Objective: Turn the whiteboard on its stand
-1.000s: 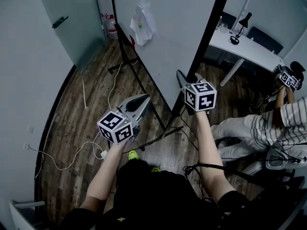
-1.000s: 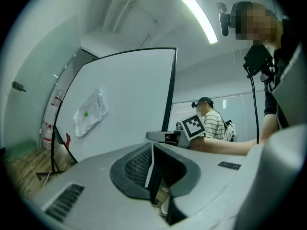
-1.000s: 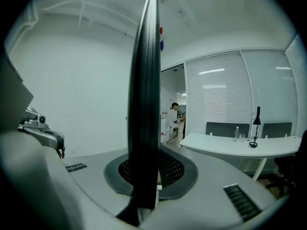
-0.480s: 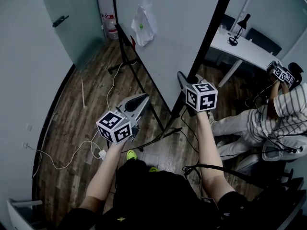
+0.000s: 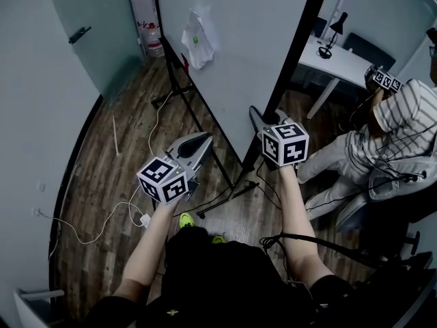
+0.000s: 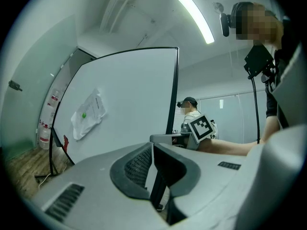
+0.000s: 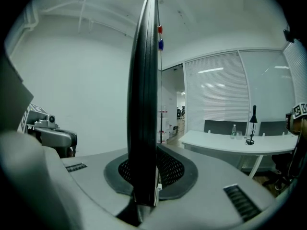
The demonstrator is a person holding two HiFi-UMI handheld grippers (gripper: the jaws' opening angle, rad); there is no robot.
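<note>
The whiteboard (image 5: 252,39) stands upright on a black tripod stand (image 5: 179,74), and its black frame edge (image 5: 293,53) runs down towards me. My right gripper (image 5: 272,117) is shut on that frame edge low down. In the right gripper view the black frame (image 7: 144,80) rises straight up from between the pads of the right gripper (image 7: 144,152). My left gripper (image 5: 203,141) hangs free in front of the whiteboard's face (image 6: 129,104), apart from it. The left gripper (image 6: 152,146) has its tips together with nothing between them.
A crumpled plastic bag (image 5: 198,36) hangs on the board. A seated person in a striped shirt (image 5: 403,121) is close on the right, beside a white desk (image 5: 338,63) with a lamp. Cables (image 5: 102,227) trail over the wooden floor. A glass door (image 5: 95,33) stands at the left.
Both grippers stay where they were, the right one still on the frame. The seated person at the right has shifted upward in the view.
</note>
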